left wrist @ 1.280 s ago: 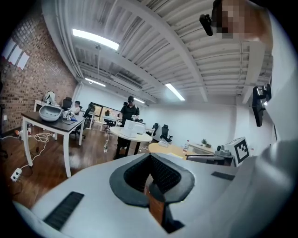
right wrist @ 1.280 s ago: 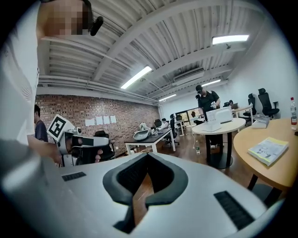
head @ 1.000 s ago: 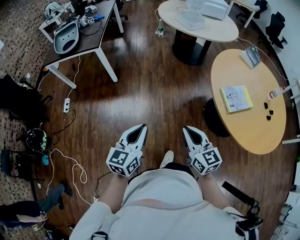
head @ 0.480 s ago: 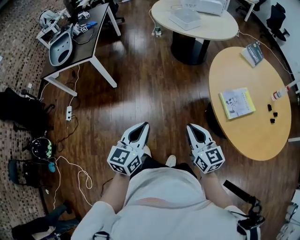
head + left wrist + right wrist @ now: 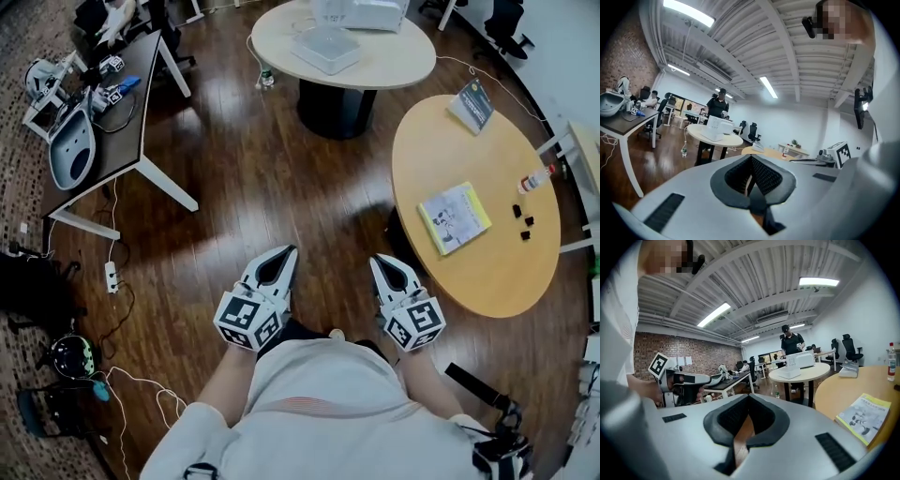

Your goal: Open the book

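The book (image 5: 454, 217), closed, with a yellow and white cover, lies flat on the round wooden table (image 5: 487, 272) at the right of the head view. It also shows in the right gripper view as the book (image 5: 862, 418) near the table's edge (image 5: 834, 394). My left gripper (image 5: 281, 256) and right gripper (image 5: 382, 263) are held side by side in front of the person's body, over the wooden floor, well short of the table. Both are shut and hold nothing, as seen at the left gripper (image 5: 751, 157) and right gripper (image 5: 749, 397). The book is hidden in the left gripper view.
A dark booklet (image 5: 473, 105), a bottle (image 5: 536, 178) and small black pieces (image 5: 520, 220) share the wooden table. Behind stands a white round table (image 5: 394, 66) with a white box (image 5: 323, 49). A dark desk (image 5: 122, 112) and floor cables (image 5: 112, 281) are at the left. A person (image 5: 791, 345) stands in the background.
The person has walked forward: the wooden table and book now lie nearer and further left in the head view. Both grippers keep the same shut pose in front of the body.
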Available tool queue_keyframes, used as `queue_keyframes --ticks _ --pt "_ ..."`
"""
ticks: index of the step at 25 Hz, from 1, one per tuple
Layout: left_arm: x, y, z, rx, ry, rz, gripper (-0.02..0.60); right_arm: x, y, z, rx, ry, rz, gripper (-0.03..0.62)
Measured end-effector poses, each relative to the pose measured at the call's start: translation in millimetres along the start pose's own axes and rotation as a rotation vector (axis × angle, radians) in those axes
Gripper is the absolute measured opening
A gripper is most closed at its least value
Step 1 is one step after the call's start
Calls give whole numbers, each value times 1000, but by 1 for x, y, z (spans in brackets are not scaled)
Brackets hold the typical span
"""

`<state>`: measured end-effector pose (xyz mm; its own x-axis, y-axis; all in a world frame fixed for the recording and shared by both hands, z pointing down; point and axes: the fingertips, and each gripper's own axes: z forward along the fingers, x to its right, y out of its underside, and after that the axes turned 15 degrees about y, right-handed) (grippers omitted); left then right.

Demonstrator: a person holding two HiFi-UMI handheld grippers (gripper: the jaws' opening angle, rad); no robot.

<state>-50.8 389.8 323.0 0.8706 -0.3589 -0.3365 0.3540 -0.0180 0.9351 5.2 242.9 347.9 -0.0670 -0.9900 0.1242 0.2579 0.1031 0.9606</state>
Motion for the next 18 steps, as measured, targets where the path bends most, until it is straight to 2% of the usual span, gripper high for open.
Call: queue_keyframes --ticks 5,10,14,18 --pt "-61 -33 18 -49 99 71 11 -10 -26 59 24 84 -9 5" --pt "-105 -52 45 -116 245 116 11 -13 -41 90 42 196 2 5" --pt "-114 -54 84 -166 370 122 11 15 -40 83 40 363 39 5" --pt "-97 -43 132 -220 488 122 11 59 -30 57 35 515 84 5"
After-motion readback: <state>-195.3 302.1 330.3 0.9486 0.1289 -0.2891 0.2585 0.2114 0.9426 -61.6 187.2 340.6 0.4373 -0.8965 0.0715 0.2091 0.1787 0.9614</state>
